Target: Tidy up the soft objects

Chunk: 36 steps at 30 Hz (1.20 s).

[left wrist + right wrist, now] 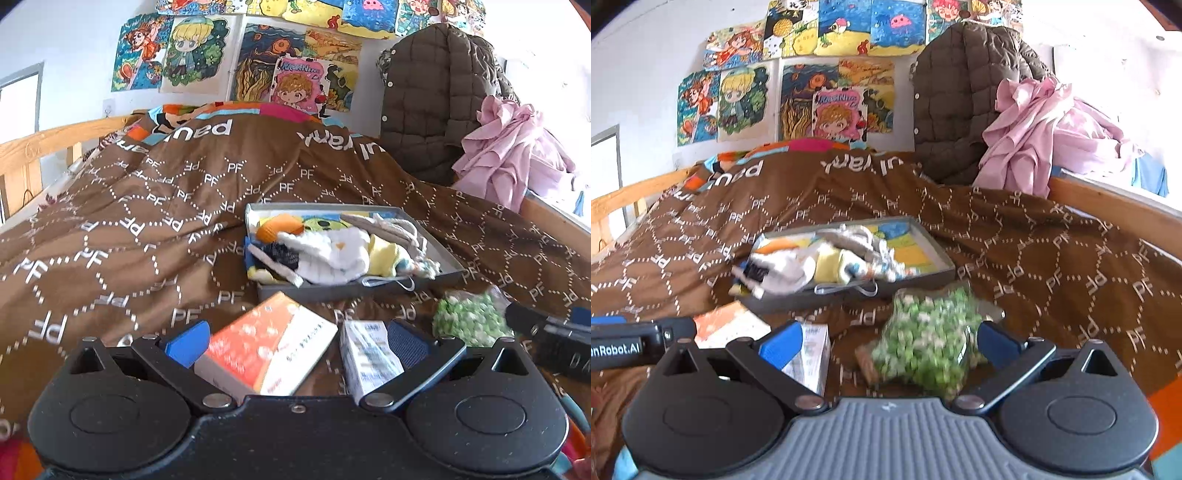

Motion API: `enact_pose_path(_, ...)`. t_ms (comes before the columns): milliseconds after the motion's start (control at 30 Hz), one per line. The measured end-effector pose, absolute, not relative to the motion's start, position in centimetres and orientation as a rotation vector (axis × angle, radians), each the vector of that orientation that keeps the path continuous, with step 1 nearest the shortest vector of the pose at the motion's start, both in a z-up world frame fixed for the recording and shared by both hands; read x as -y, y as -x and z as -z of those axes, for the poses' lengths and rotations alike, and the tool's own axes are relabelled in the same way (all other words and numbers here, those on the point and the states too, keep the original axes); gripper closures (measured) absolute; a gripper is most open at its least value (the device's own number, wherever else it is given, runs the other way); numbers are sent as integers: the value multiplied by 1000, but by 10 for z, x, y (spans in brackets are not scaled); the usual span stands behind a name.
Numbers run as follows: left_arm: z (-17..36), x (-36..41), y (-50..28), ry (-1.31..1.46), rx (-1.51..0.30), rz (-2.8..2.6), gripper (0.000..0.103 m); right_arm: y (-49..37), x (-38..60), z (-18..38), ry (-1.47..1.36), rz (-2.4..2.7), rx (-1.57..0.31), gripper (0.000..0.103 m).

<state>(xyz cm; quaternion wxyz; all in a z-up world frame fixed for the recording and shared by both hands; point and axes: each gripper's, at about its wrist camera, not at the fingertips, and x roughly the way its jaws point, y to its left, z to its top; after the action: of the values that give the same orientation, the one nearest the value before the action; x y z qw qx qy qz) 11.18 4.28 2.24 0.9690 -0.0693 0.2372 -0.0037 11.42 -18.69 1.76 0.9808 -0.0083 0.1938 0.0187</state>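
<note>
Blurred green-and-white soft bundle point(925, 341) is lying before the grey tray point(945, 275), between the right gripper point(886, 343)'s wide-open jaws, contact unclear; left gripper point(295, 341) is gaping, empty.

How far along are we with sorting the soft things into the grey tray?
Done: the shallow grey tray on the brown quilt already holds white knitwear, a yellow cloth and an orange piece. In hand: nothing; the open right gripper frames the green-and-white speckled bundle, unclamped. The left gripper is open over the orange-and-white box. Left: that bundle.
</note>
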Motion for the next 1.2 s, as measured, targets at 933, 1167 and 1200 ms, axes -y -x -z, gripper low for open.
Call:
enact_pose_path(933, -13, -35, -53, 111, -503, -37, 1, -80, 204, -9, -15, -5, -433, 0)
enact_pose_path(1167, -12, -35, -54, 113, -511, -31, 1, -80, 204, -9, -18, -3, -435, 0)
enact_pose_path(1200, -12, -35, -54, 113, -511, -30, 1, -80, 204, -9, -20, -3, -436, 0)
